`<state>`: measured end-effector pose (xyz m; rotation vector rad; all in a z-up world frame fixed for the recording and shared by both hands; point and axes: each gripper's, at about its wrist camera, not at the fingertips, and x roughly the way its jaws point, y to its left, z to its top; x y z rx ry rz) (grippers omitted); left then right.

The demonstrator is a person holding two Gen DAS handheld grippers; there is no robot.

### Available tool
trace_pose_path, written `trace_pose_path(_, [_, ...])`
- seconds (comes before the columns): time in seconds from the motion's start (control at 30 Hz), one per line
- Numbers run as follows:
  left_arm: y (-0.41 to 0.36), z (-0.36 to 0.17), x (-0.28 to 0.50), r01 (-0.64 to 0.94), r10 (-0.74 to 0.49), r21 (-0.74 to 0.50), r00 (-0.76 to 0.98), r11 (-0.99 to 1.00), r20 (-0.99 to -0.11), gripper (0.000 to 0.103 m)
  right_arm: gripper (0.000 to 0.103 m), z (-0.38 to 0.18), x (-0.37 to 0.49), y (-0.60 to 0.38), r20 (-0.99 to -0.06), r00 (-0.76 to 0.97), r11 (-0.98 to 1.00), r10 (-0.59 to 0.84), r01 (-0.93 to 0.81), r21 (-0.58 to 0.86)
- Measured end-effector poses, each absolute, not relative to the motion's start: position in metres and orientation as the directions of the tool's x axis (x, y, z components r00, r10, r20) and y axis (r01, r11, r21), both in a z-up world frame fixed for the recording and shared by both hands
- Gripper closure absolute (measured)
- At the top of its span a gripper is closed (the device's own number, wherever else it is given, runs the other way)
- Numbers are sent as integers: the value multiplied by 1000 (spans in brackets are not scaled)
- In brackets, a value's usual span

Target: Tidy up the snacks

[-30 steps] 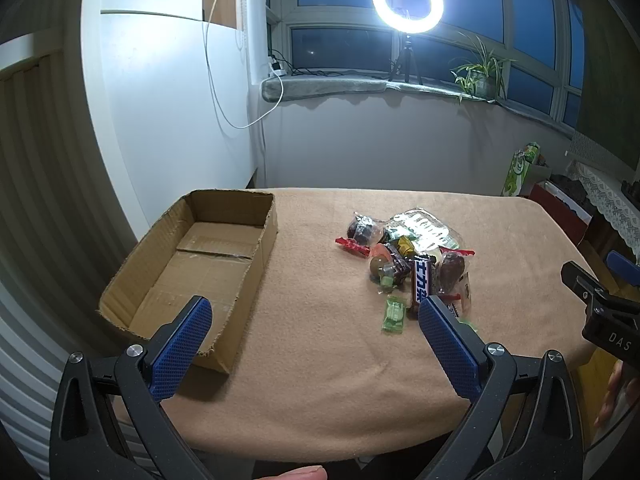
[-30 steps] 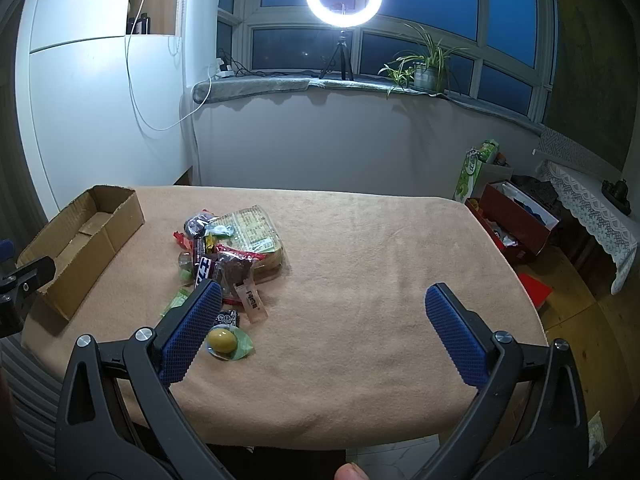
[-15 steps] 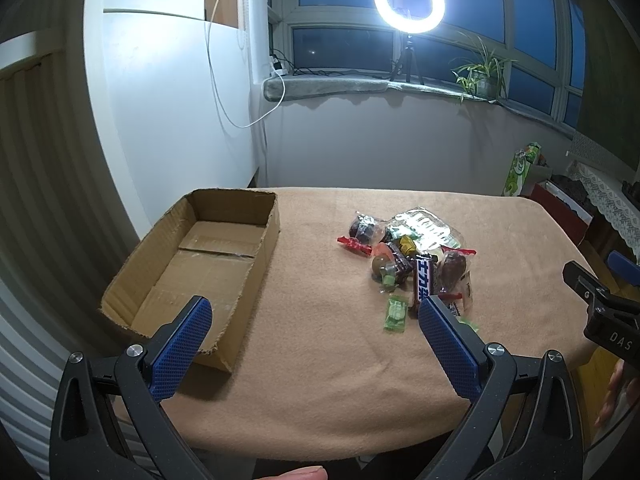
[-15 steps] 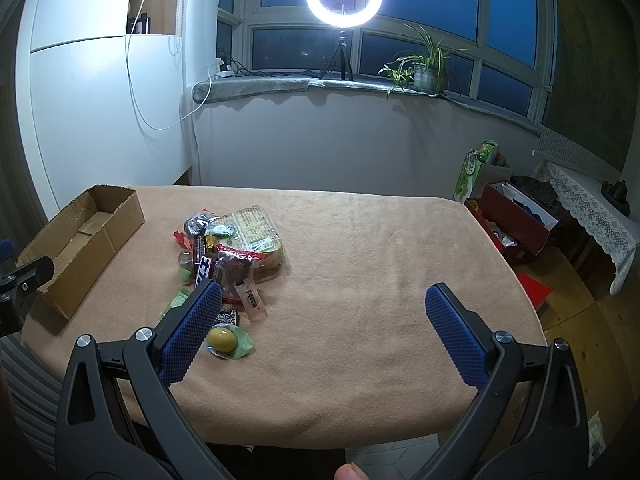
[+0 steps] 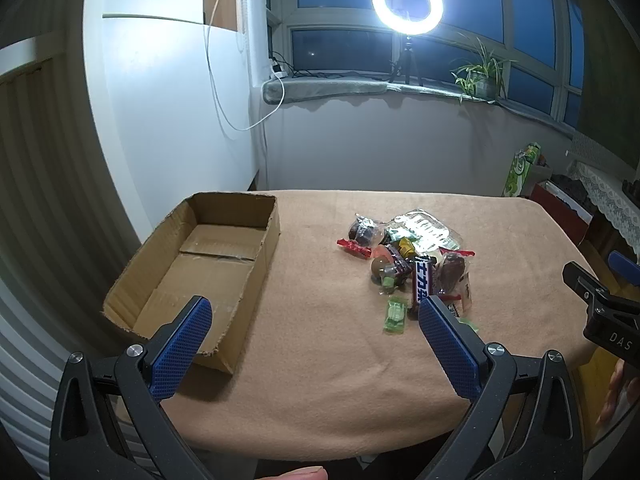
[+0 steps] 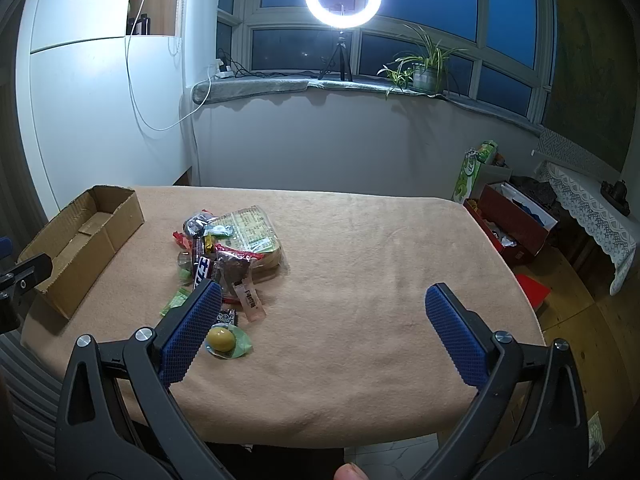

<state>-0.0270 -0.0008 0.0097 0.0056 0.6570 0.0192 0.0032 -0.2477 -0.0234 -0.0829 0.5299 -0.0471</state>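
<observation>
- Room at night, dark window panes behind; lit ring light on a tripod on the sill, potted plant further right along it.
- Table under a tan cloth, filling the middle of both views.
- Cardboard box at the table's left end, open-topped, nothing inside.
- Left gripper above the near table edge, jaws spread wide, holding nothing; blue fingers apart, one over the box's near corner, the other just beside the pile.
- Snack pile right of the box and well apart from it: wrapped sweets, a dark bar with white lettering, a flat clear packet at the far side.
- Green wrapper lying loose at the pile's near edge.
- Yellow round sweet in a green wrapper, nearest the front edge, just beside the right gripper's left finger.
- Right gripper over bare cloth to the right of the pile, jaws wide apart, nothing between them.
- Red box on the floor beyond the table's right end.
</observation>
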Motion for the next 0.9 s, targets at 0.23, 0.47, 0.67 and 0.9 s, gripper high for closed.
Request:
trace_pose_path(0.23, [-7, 4, -23, -3, 12, 15, 784, 1000, -621, 0, 0, -27, 4, -250, -519, 853, 996, -63, 19, -89])
trace_pose_path(0.47, [-24, -43, -10, 47, -22, 19, 739, 999, -673, 0, 0, -87, 30, -252, -627, 778, 996, -41, -16, -85])
trace_pose_path(0.67, [-36, -99, 4, 95, -38, 34, 662, 995, -749, 0, 0, -136, 46, -260, -694, 719, 997, -35, -22, -73])
trace_pose_path(0.9, [-29, -127, 7, 124, -107, -37, 622, 992, -775, 0, 0, -157, 37, -267, -678, 735, 997, 2, -51, -52])
